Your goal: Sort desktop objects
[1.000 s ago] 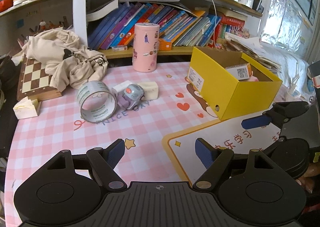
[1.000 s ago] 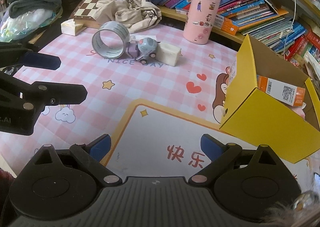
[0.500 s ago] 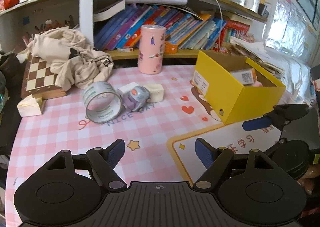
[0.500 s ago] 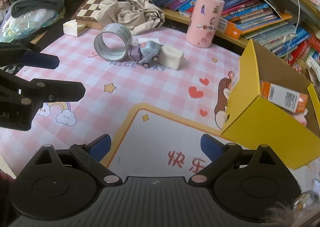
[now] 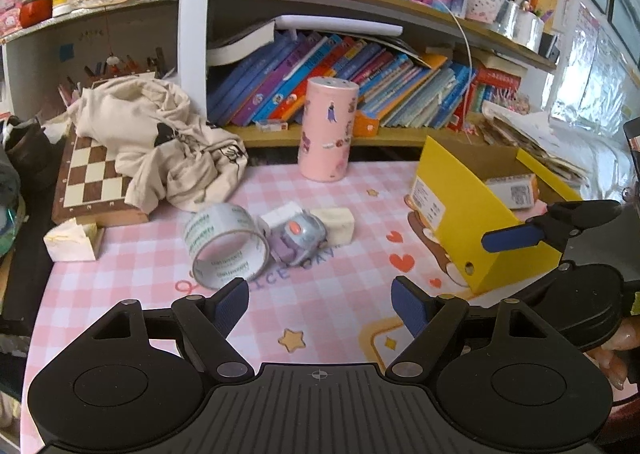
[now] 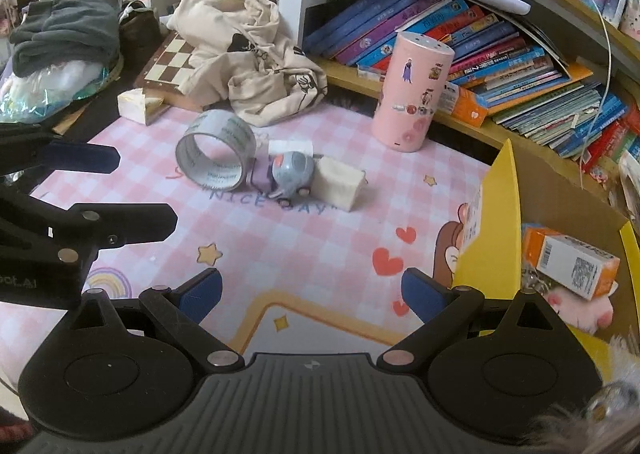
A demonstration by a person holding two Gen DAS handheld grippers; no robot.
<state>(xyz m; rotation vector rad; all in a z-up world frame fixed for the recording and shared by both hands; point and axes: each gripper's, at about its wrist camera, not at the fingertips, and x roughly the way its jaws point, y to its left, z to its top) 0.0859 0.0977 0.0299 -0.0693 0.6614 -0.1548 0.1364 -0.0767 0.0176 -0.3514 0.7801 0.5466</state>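
Both tongs are released and empty: the left tongs [image 5: 318, 304] and the right tongs [image 6: 310, 294]. Ahead of them on the pink checked bench [image 5: 132, 278] lie a clear tape roll [image 5: 226, 246], a grey toy car [image 5: 298, 236] and a cream block [image 5: 334, 219], touching in a row. The yellow cardboard box [image 6: 486, 242] stands right of the right tongs. The outermost piece is best taken first, with the tongs straddling it squarely so the neighbours stay put.

Tape roll [image 5: 226, 244]: clear, stands on edge on the pink checked mat, hole facing the camera.
Toy car [image 5: 298, 236]: grey-lilac, touching the tape's right side.
Cream block [image 5: 334, 221]: just right of the car.
Yellow box [image 6: 496, 238]: open; orange-white carton [image 6: 570, 260] inside.
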